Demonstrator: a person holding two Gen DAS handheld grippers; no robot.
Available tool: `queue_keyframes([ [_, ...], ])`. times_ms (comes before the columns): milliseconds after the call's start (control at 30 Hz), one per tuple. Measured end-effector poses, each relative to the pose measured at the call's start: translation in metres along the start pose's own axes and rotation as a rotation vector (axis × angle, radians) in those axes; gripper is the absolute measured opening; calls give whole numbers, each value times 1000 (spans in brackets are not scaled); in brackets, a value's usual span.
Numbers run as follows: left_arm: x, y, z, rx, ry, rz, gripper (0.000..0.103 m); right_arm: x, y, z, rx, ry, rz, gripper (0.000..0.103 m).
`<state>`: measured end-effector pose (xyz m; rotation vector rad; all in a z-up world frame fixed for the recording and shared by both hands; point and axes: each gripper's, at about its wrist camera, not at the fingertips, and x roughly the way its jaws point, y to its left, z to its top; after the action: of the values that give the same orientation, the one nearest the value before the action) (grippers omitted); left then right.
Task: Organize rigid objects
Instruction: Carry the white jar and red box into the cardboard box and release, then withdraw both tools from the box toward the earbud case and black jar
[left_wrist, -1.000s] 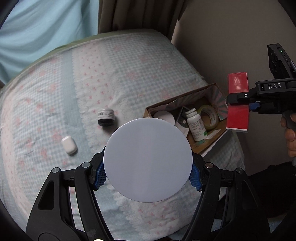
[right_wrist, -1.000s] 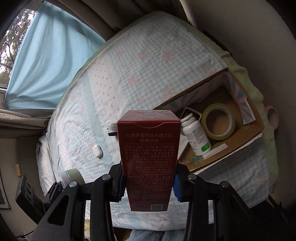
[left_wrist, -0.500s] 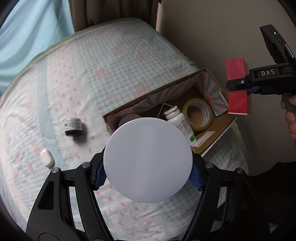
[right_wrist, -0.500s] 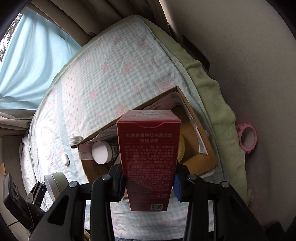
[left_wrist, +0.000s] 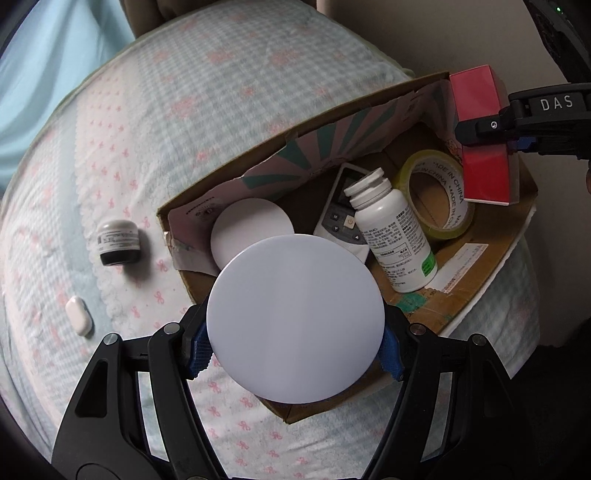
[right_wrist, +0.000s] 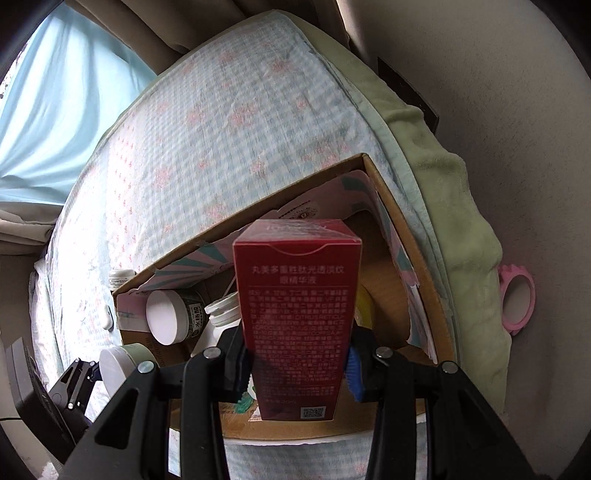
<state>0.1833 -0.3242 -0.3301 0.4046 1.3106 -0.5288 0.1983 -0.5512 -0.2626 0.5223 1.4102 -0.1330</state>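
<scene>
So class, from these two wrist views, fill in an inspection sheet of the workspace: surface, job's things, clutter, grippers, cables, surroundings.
Surface: checked bedspread bearing an open cardboard box.
Job's things: box holds tape roll, white bottle, remote, white-lidded jar; small dark jar and white case lie outside.
Clutter: pink tape roll beyond the bed edge.
Grippers: left gripper clamps round white-lidded container; right gripper clamps red carton.
Cables: nothing seen.
Surroundings: blue curtain, beige wall.

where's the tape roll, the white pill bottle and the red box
tape roll (left_wrist: 448, 175), left wrist view, on its printed top edge
white pill bottle (left_wrist: 397, 236), left wrist view, on its labelled side
red box (right_wrist: 297, 325), right wrist view, on its printed front face
</scene>
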Motion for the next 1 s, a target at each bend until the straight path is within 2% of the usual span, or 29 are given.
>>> queue_keyframes([
  [267,21,-10,-4,51,30,32,68,31,-12,5,14,16,-23,38],
  [433,29,-15,-6,46,49,17,68,43,-18,5,27,5,-18,38],
  [467,30,-16,-6,39,62,5,70,43,-18,5,31,-2,-19,42],
  [500,29,-17,-6,34,66,-12,89,42,-19,5,43,-5,-4,55],
  [533,25,-18,-6,35,57,-23,102,40,-20,5,59,0,33,63],
  [567,19,-19,-6,38,31,-29,103,38,-21,4,71,11,51,93],
  [600,12,-20,-6,42,14,-36,103,34,-21,4,72,15,56,103],
  [767,-5,-14,-14,39,-2,-22,103,8,-28,-5,91,-68,36,103],
  [1000,-15,5,-30,-14,1,-12,103,0,-38,-8,111,-98,21,103],
])
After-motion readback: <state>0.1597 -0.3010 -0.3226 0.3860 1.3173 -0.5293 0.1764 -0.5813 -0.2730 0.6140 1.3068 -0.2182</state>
